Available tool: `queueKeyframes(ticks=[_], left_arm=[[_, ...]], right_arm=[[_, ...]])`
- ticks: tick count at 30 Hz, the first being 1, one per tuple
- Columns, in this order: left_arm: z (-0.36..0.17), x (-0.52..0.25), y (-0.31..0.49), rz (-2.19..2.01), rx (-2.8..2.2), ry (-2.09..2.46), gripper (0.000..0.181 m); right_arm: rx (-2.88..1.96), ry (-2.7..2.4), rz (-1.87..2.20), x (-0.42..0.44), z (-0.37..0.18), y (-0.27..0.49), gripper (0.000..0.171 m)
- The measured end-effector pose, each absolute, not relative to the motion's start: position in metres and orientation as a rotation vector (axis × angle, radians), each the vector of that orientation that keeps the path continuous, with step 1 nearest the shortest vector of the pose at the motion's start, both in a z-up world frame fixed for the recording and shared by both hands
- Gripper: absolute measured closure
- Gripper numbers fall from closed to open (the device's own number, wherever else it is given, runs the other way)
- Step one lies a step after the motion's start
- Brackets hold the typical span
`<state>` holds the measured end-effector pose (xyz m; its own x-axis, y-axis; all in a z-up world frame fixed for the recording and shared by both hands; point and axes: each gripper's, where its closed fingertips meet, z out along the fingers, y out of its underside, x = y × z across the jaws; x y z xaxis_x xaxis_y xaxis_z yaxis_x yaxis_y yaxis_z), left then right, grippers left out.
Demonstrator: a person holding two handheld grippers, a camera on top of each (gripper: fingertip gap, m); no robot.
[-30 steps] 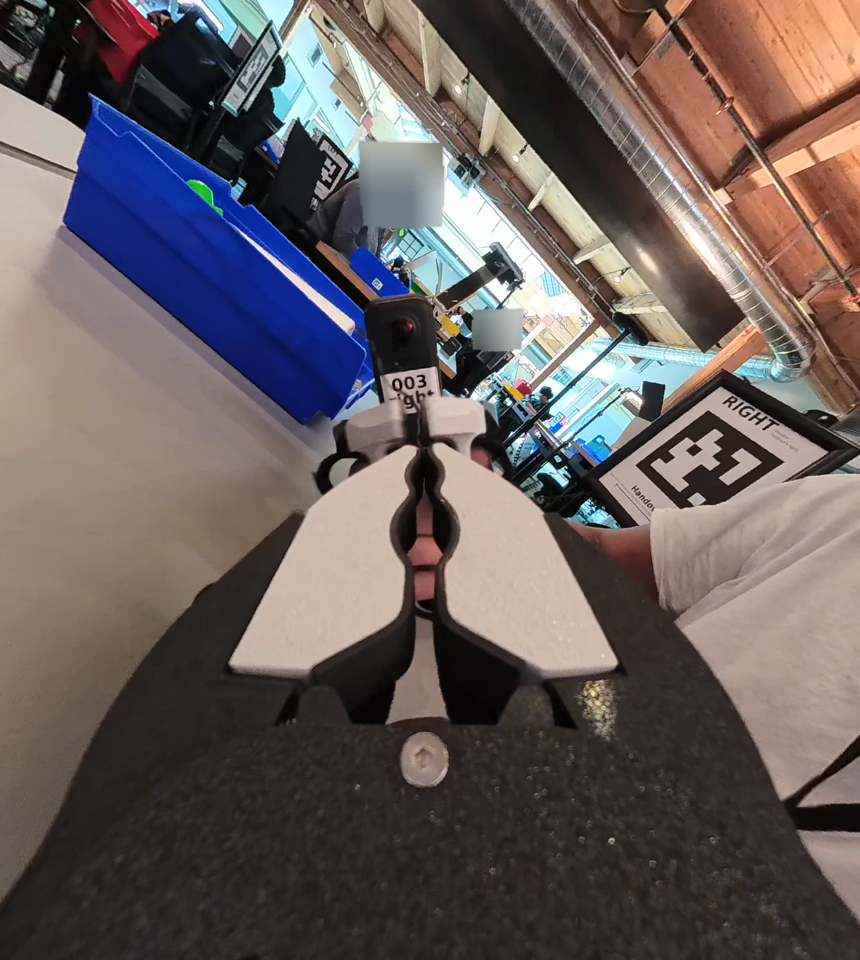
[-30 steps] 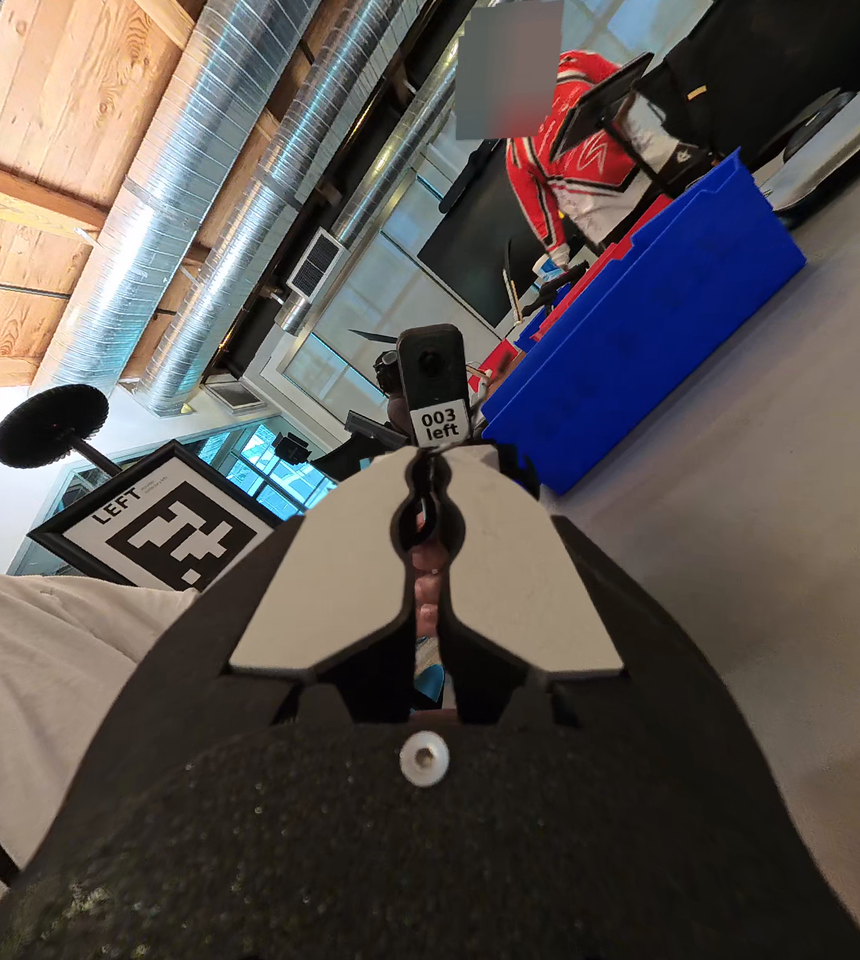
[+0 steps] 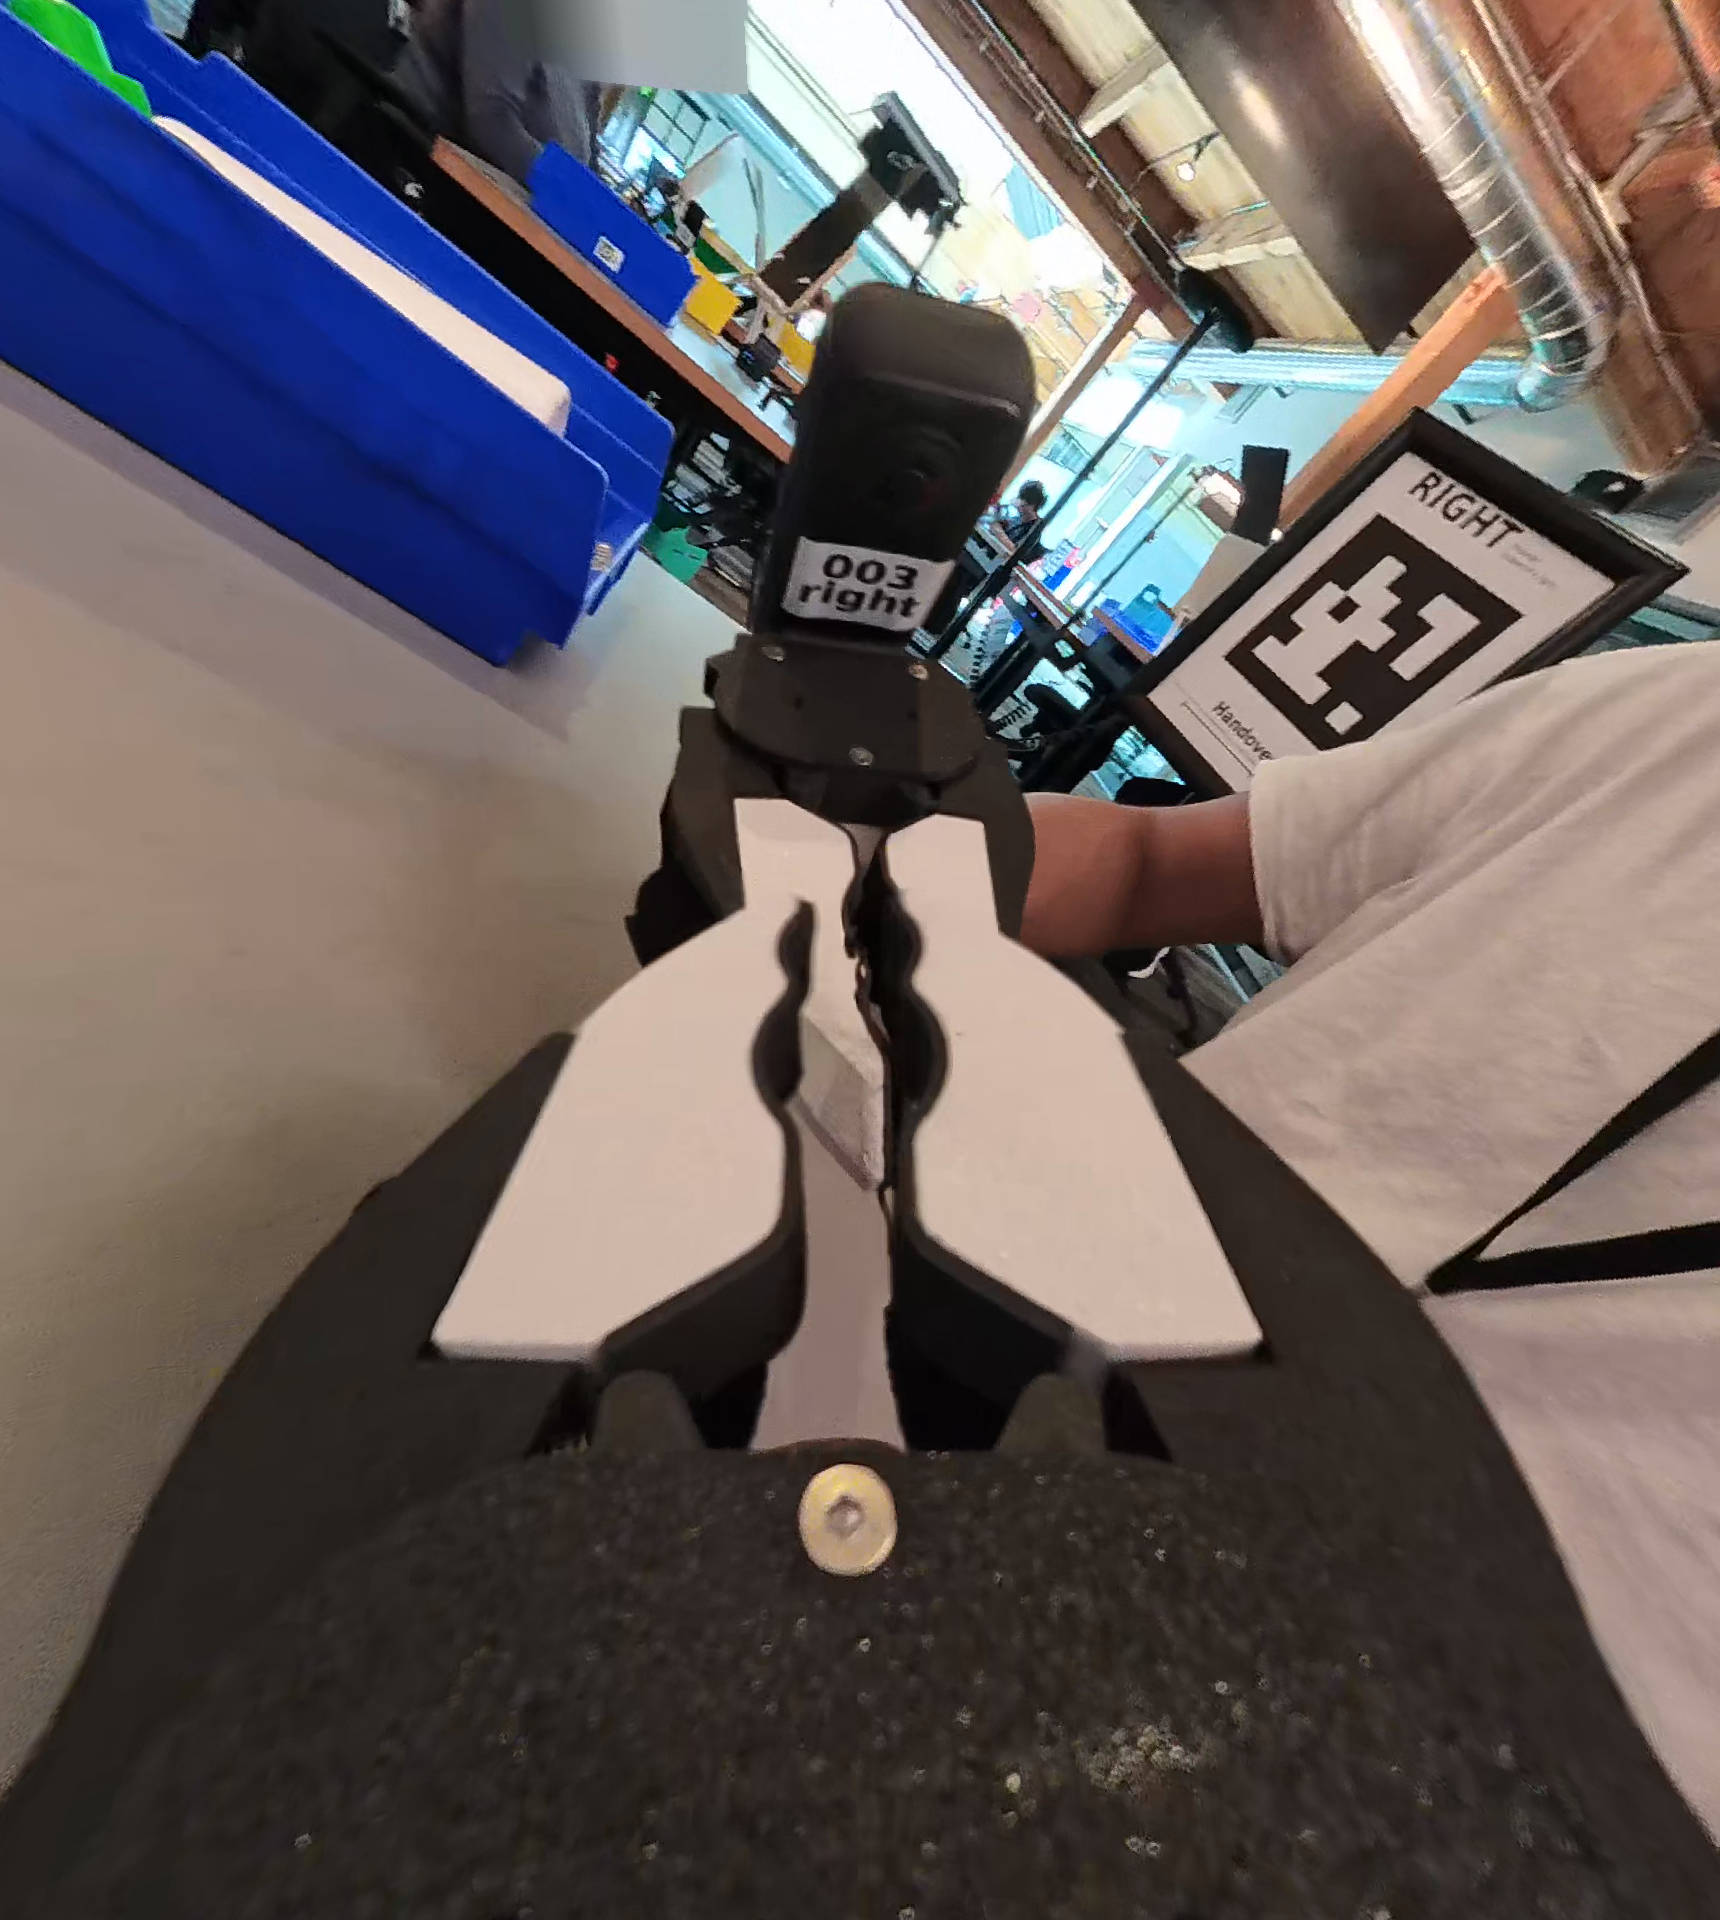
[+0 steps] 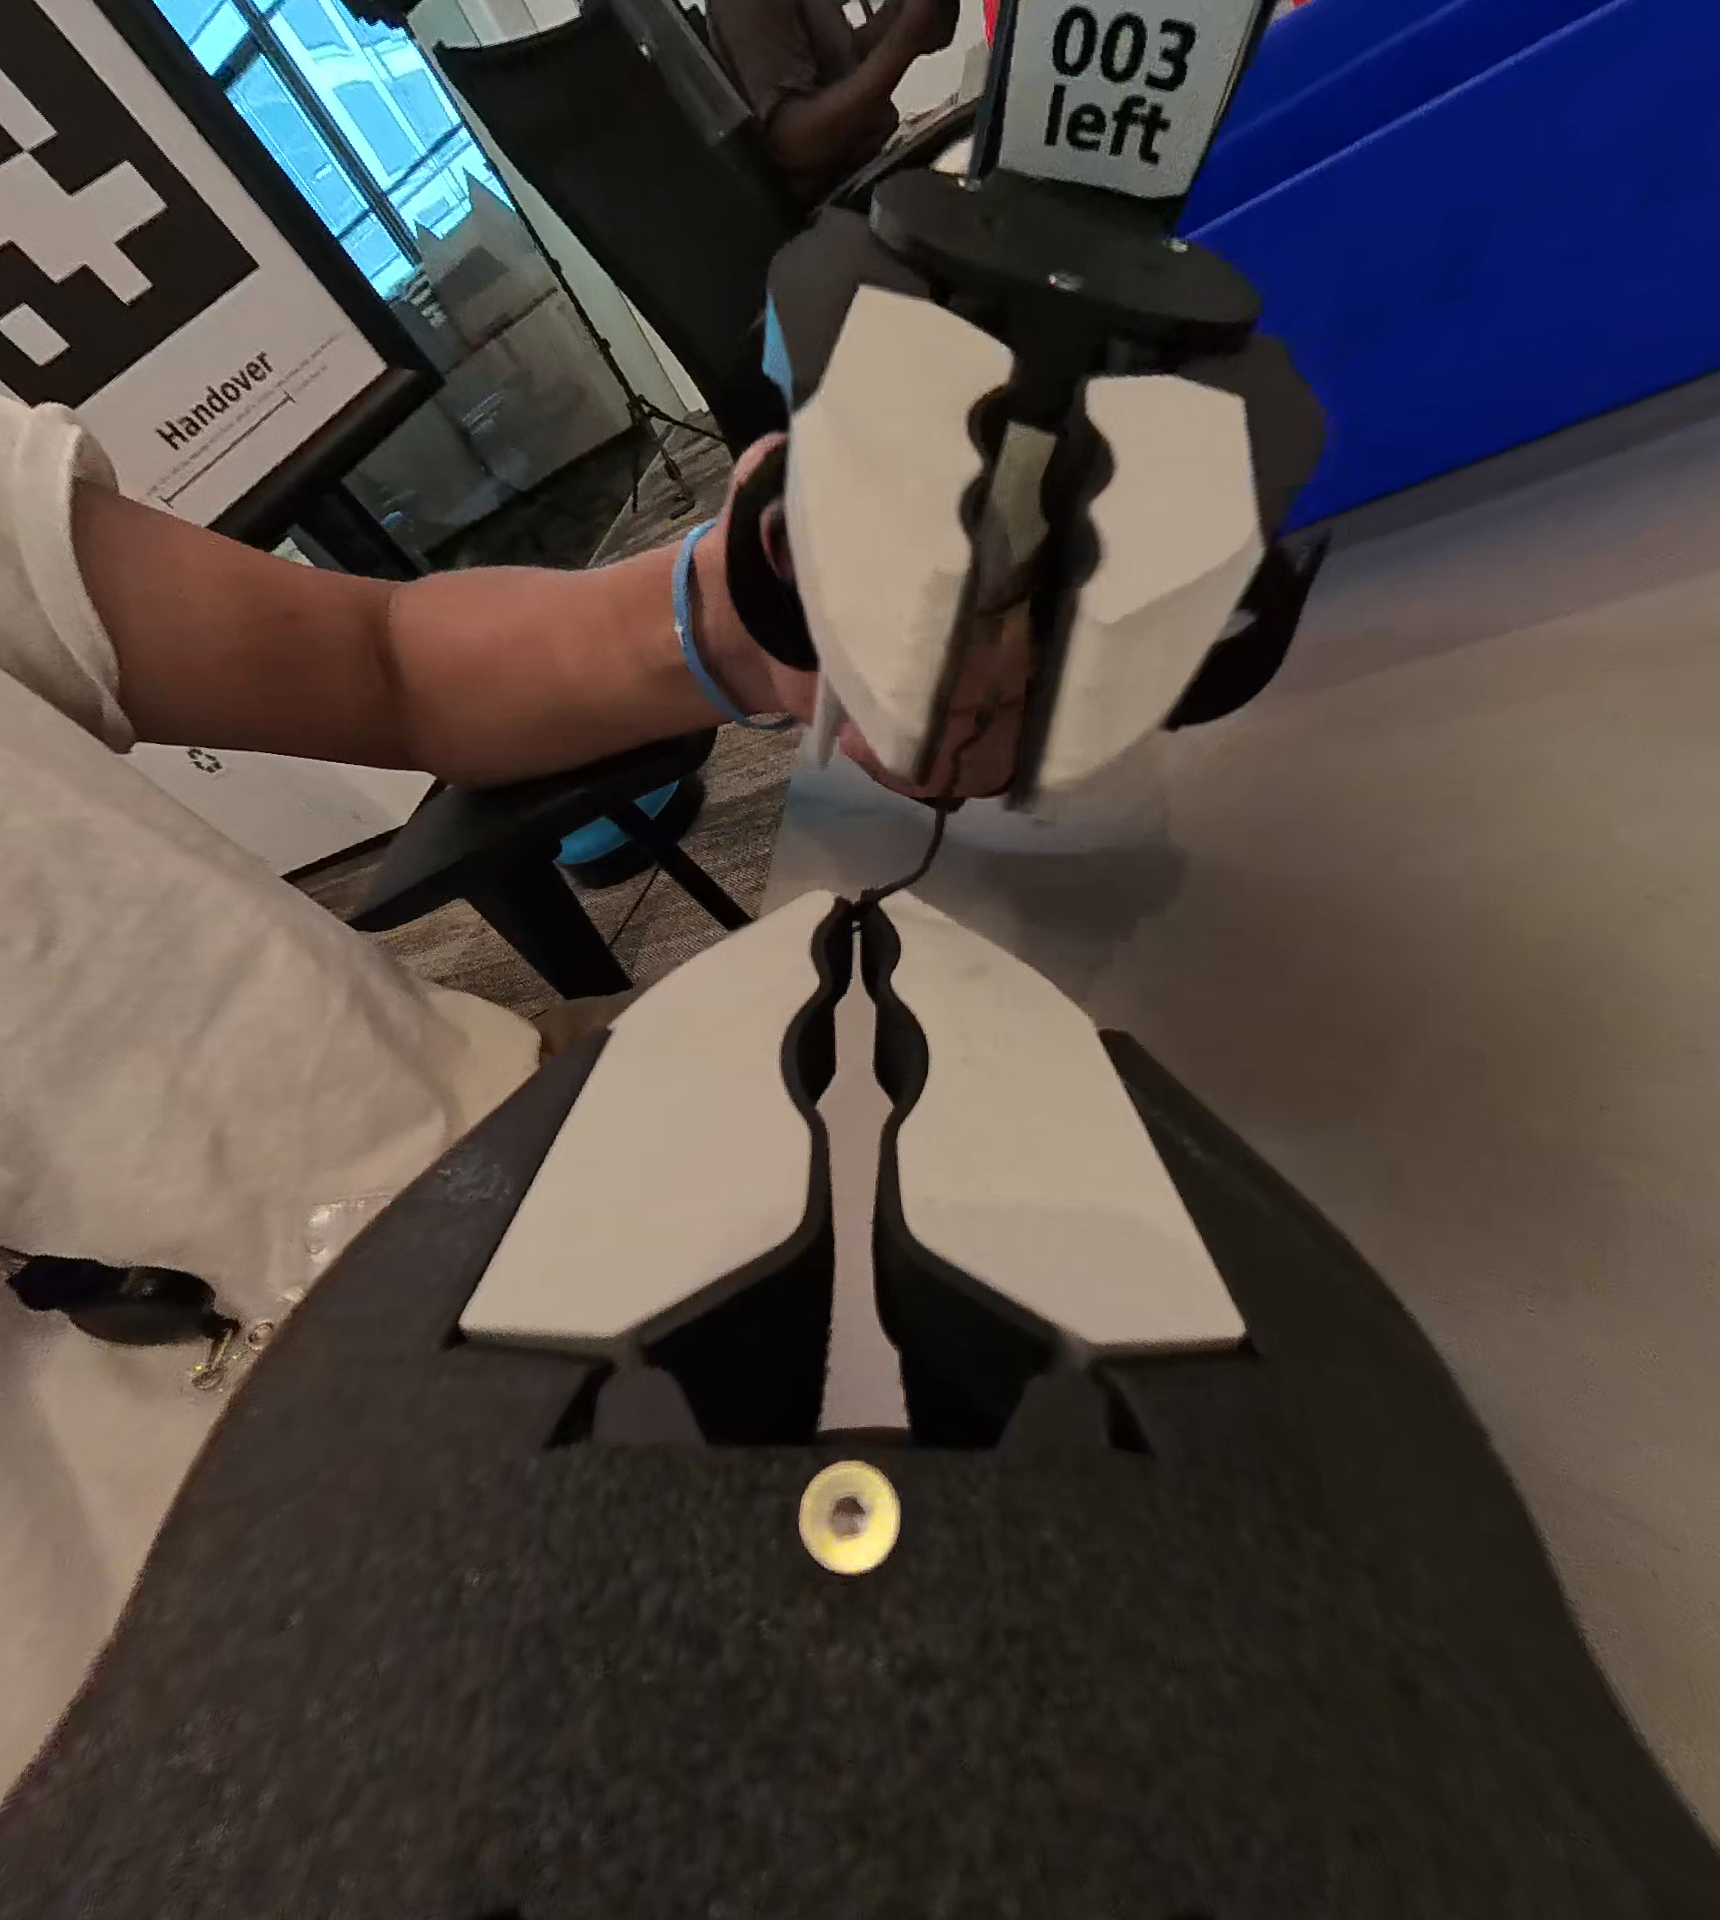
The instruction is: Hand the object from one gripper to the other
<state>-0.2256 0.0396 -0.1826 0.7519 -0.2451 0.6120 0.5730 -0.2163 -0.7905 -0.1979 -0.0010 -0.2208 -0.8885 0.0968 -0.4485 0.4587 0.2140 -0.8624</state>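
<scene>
A thin black cord runs between the two grippers, which face each other tip to tip above the grey table. My right gripper is shut, its tips pinching the cord's near end. My left gripper is just beyond, its jaws a little apart, with the cord running up through the gap. In the left wrist view my left gripper shows the same narrow gap, with the cord lying along its right finger. The right gripper is right at its tips.
Blue bins stand on the table at the far side and also show in the right wrist view. A framed marker sign stands behind. The person's forearm and white shirt are close by. A black stool stands below. The gap from one gripper's tips to the other's is roughly 6 centimeters.
The two grippers have moved much closer, now nearly tip to tip. The left jaws, pressed together before, now stand slightly apart. The cord now shows between the grippers.
</scene>
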Motion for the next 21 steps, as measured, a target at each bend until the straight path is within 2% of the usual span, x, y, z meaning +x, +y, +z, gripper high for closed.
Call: queueKeyframes(ticks=[2,10,13,16,18,21], left_arm=[[-0.185,-0.224,0.039,-0.758,-1.644,-0.254,0.178],[-0.182,-0.236,0.036,-0.666,-1.648,-0.294,0.181],[-0.177,-0.249,0.032,-0.617,-1.606,-0.348,0.181],[-0.163,-0.271,0.022,-0.566,-1.466,-0.456,0.181],[-0.154,-0.287,0.013,-0.560,-1.332,-0.559,0.181],[-0.152,-0.297,0.006,-0.622,-1.185,-0.683,0.181]], right_arm=[[0.528,2.181,-1.721,-0.198,-0.220,0.000,0.170],[0.629,2.144,-1.772,-0.218,-0.223,0.016,0.168],[0.752,2.130,-1.847,-0.237,-0.223,0.025,0.142],[0.903,2.114,-2.039,-0.261,-0.213,0.040,0.130],[0.949,2.147,-2.206,-0.271,-0.199,0.048,0.130],[0.901,2.492,-2.367,-0.272,-0.192,0.043,0.122]])
